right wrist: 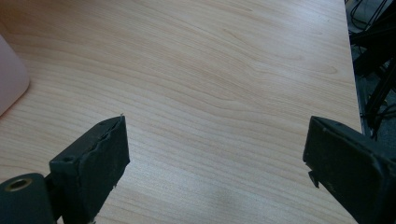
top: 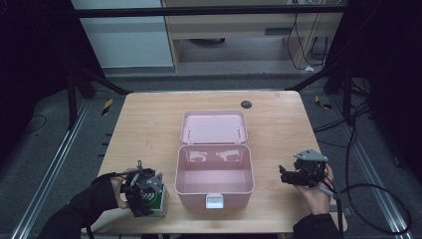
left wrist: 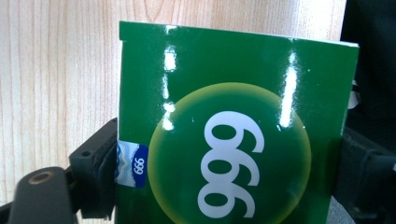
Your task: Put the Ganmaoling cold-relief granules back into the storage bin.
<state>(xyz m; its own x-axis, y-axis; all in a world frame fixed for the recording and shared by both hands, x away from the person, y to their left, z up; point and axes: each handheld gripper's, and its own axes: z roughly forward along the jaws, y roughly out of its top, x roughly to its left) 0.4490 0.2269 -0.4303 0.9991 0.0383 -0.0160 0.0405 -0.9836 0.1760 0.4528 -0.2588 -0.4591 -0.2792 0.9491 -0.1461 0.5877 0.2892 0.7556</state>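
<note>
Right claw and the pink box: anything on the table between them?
No. In the high view, only bare table separates the right claw from the pink box.

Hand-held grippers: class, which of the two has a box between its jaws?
The left hand-held gripper: a green box marked 999 sits between its jaws, which touch its sides. The right hand-held gripper has open jaws over bare table.

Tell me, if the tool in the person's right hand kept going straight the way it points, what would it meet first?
Probably the pink box: in the high view the right tool aims left at its side wall, with bare table between. Depth is unclear.
</note>
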